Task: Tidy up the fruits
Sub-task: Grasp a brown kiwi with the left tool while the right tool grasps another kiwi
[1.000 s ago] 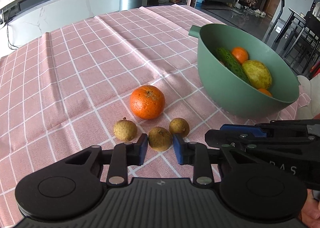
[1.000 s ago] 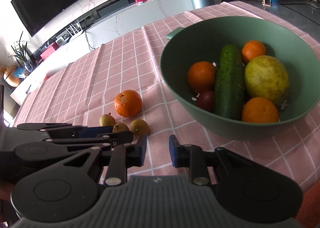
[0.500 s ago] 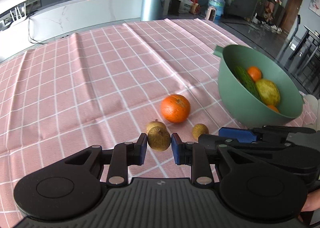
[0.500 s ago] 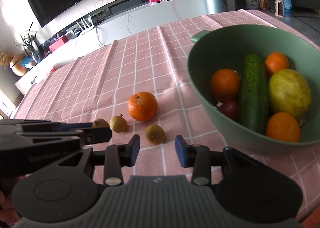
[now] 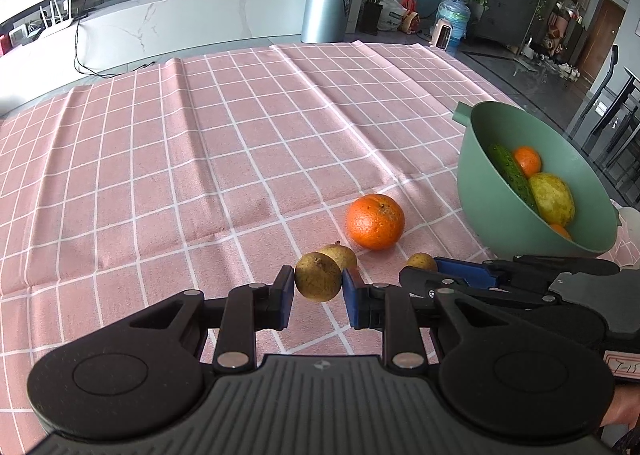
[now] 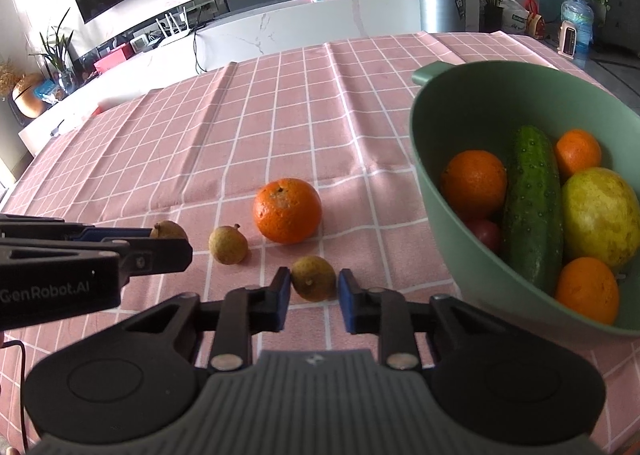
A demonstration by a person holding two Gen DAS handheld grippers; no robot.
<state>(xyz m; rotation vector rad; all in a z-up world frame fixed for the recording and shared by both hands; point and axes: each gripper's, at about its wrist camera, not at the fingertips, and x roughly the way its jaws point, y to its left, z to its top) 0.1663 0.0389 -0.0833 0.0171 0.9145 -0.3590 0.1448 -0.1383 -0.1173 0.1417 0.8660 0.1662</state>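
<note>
My left gripper (image 5: pixel 317 287) is shut on a small brown longan (image 5: pixel 316 273), held just above the pink checked cloth. Right behind it a second longan (image 5: pixel 345 253) lies loose, and an orange (image 5: pixel 375 221) rests past that. In the right wrist view my right gripper (image 6: pixel 313 289) is closing on a third longan (image 6: pixel 313 277) on the cloth, with its blue pads against the fruit's sides. The left gripper (image 6: pixel 176 243) shows at the left there, beside the loose longan (image 6: pixel 227 245) and the orange (image 6: pixel 287 210). The green bowl (image 6: pixel 472 103) stands to the right.
The bowl (image 5: pixel 492 207) holds a cucumber (image 6: pixel 530 207), several oranges, a yellow-green fruit (image 6: pixel 600 215) and a small dark red one. The table edge runs just right of the bowl, with dark chairs beyond. Past the far edge stand a white counter and a metal bin.
The left gripper has taken hold of its longan and raised it off the cloth. The right gripper moved left from the bowl, opened, and came in around the third longan.
</note>
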